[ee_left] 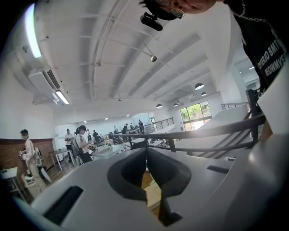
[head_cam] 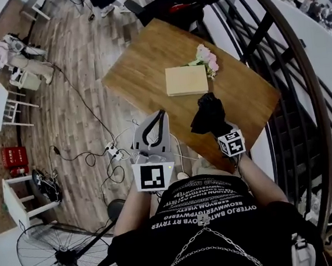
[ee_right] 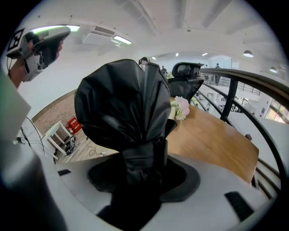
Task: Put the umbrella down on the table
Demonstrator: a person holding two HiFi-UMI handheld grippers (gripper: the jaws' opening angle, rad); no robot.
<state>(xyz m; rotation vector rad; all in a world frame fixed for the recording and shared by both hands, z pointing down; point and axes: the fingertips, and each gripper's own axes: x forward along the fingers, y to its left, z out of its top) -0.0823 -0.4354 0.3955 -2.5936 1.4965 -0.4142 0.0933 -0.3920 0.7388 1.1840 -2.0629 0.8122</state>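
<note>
Right gripper clamps folded umbrella over table near edge, could tip off if released; left gripper closed, empty.

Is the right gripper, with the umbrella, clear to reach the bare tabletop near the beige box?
Probably yes: the right gripper, shut on the umbrella, hangs over bare table beside the beige box; nothing lies between.

Wooden desk set at a slant on plank floor, flat tan box near desk's middle, pink-and-white flower bunch touching box's far corner, white power strip with trailing cables on floor beside desk, standing fan well apart.
</note>
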